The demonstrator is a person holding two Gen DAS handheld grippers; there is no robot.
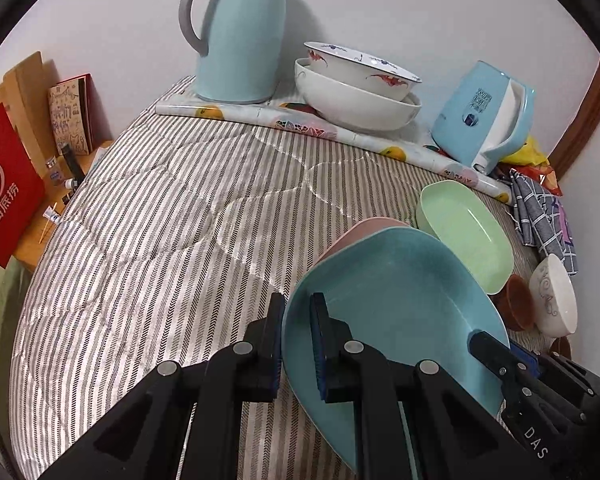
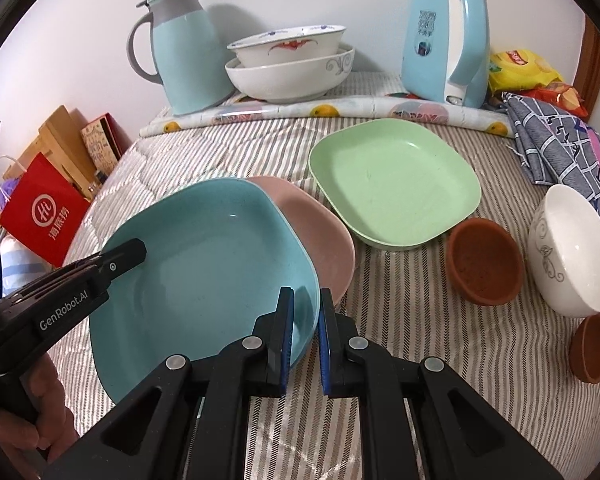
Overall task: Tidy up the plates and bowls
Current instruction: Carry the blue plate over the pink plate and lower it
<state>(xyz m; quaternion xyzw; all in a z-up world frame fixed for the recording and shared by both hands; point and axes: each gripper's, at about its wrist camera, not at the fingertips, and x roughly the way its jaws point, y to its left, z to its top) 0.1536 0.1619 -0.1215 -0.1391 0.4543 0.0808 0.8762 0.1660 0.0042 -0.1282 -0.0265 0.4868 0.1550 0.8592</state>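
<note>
Plates are being stacked on the striped quilt (image 2: 440, 344): the blue plate (image 2: 204, 272) is hanging tilted between both claws, its far edge overlapping the pink plate (image 2: 320, 232) just beyond. The left gripper (image 1: 296, 344) is clenching the plate's left rim, and the right gripper (image 2: 306, 336) is pinching the opposite rim, one pad inside the lip and one outside. Ahead and to the right of the right claw, the green plate (image 2: 396, 180) is lying flat, with a brown cup (image 2: 484, 260) and a white bowl (image 2: 572, 248) further right. The blue plate is looking stiff, light and smooth, probably plastic, so it is likely slipping easily; gripping the raised rim on both sides seems soundest.
</note>
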